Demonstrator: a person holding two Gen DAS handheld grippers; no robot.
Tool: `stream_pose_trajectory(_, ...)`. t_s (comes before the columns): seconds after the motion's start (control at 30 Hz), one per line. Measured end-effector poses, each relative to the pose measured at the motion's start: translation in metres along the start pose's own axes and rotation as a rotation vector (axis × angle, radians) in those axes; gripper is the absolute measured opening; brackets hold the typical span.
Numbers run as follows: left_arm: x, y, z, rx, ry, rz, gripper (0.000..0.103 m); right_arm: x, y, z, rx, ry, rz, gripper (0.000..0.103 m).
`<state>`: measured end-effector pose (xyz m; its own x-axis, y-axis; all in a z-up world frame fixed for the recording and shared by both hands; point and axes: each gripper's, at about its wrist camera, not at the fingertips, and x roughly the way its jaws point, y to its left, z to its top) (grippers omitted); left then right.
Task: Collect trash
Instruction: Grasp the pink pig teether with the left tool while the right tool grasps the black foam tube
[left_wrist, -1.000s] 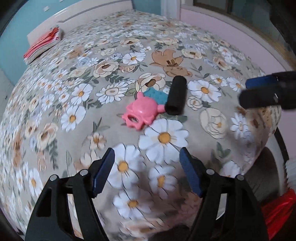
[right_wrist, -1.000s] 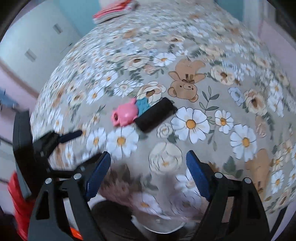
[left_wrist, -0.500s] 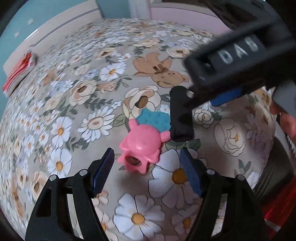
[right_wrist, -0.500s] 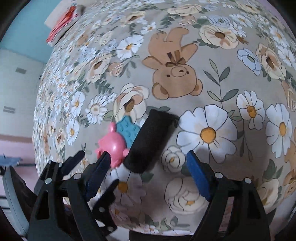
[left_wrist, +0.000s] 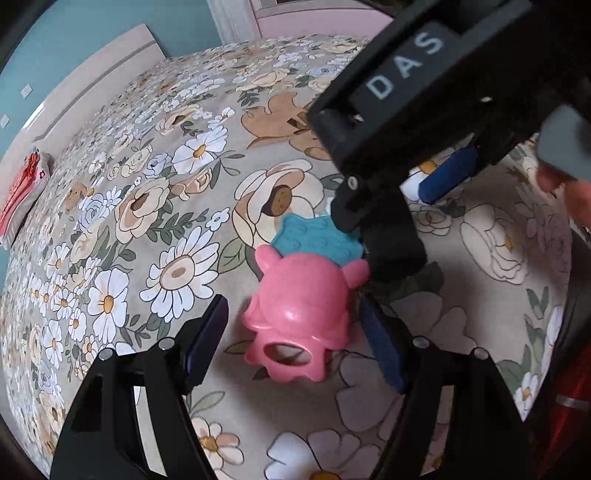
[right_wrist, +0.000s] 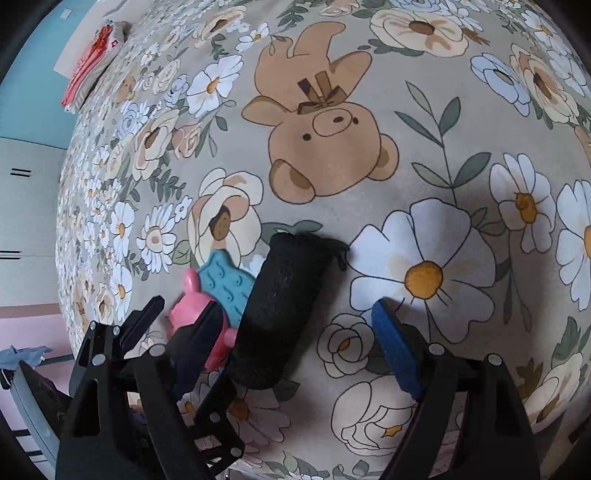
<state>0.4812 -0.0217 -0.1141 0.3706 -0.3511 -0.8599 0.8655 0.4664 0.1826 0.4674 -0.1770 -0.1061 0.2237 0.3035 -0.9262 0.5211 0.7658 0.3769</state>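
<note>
On the flowered bedspread (right_wrist: 424, 155), near its edge, three pieces of trash lie bunched together; I log them with my own two grippers.

Item one: pink plastic toy (left_wrist: 303, 306), rounded, with small ears and a ring-shaped opening at its near end. It lies flat on the cloth, between the pads of my left gripper (left_wrist: 295, 336), which stands open around it; neither pad presses on it, though the right-hand pad is very close to its side.

Item two: blue bumpy piece (left_wrist: 317, 240), flat with a scalloped outline, tucked partly under the far end of the pink toy and touching it. In the right wrist view it shows between the toy and the black roll (right_wrist: 225, 284).

Item three: black foam roll (right_wrist: 280, 314), a cylinder lying on its side, slanted, just beside the blue piece and touching it. It sits between the pads of my right gripper (right_wrist: 295, 343), closer to the left-hand pad; the jaws are wide apart and not pressing on it. From the left wrist view the roll is mostly hidden behind my right gripper's black body, lettered DAS.

Item four, background: folded red and white cloth (right_wrist: 92, 55) at the far end of the bed, well apart from the trash.
</note>
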Motion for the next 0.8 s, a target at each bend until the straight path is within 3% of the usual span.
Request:
stream_pose_trajectory(0.37, 0.016, 0.001, 0.005, -0.03, -0.014, -0.015, 0.073, 0.007, -0.001, 0.003, 0.046, -0.023, -0.04, 0.068)
stream_pose_trajectory(0.47, 0.022, 0.002, 0.003, -0.074, -0.001, -0.013, 0.073, 0.01, 0.003, 0.001, 0.006, -0.038, -0.066, 0.058)
stream_pose_trajectory(0.53, 0.023, 0.0, 0.002, -0.091, 0.001, 0.0, 0.072, 0.009, 0.006, -0.001, -0.033, -0.045, -0.054, 0.043)
stream_pose_trajectory(0.67, 0.02, -0.003, 0.002, -0.103, 0.003, 0.002, 0.059, 0.007, 0.005, -0.001, -0.054, -0.038, -0.017, 0.041)
stream_pose_trajectory(0.8, 0.016, -0.003, 0.002, -0.137, 0.012, -0.001, 0.058, 0.004, 0.0, -0.002, -0.049, -0.04, 0.032, 0.041)
